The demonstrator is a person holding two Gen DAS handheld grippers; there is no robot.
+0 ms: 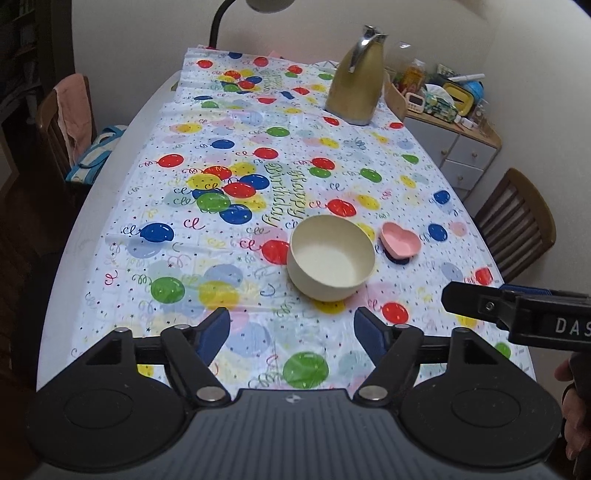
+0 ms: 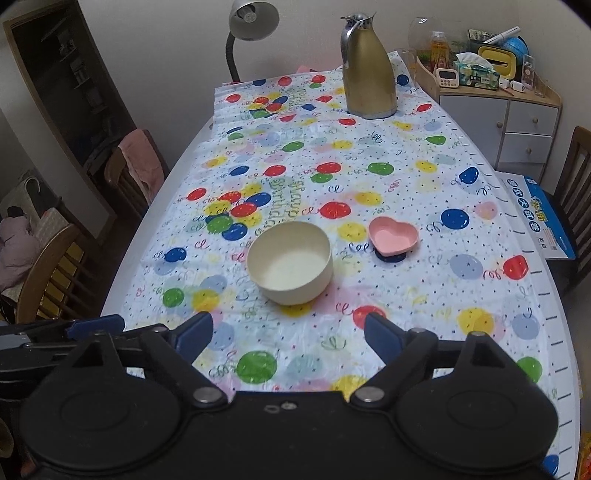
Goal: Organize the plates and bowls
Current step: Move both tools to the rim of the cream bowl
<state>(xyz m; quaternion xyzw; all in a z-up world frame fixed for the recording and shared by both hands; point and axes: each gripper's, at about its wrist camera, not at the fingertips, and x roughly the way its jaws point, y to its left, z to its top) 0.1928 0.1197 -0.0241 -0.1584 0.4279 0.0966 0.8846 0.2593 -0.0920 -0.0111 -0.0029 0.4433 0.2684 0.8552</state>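
A round cream-coloured bowl point(image 1: 331, 257) stands upright on the white table point(image 1: 110, 177) spread with a balloon-printed birthday tablecloth point(image 1: 221, 155), toward the near edge and roughly midway between the long side edges. Just beside it, toward the right-hand edge, a small pink heart-shaped dish point(image 1: 400, 240) rests on a dark blue object that barely shows beneath it; the dish and bowl are close but apart. A tall gold thermal jug with a silver handle point(image 2: 367, 66) stands near the far right corner, and a grey gooseneck desk lamp point(image 2: 247, 26) rises behind the far edge. The left gripper point(image 1: 291, 332) hovers over the near edge short of the bowl, its blue-padded fingers spread wide and holding nothing. The right gripper point(image 2: 288, 332) hangs alongside, likewise released and empty, with both dishes ahead of it.
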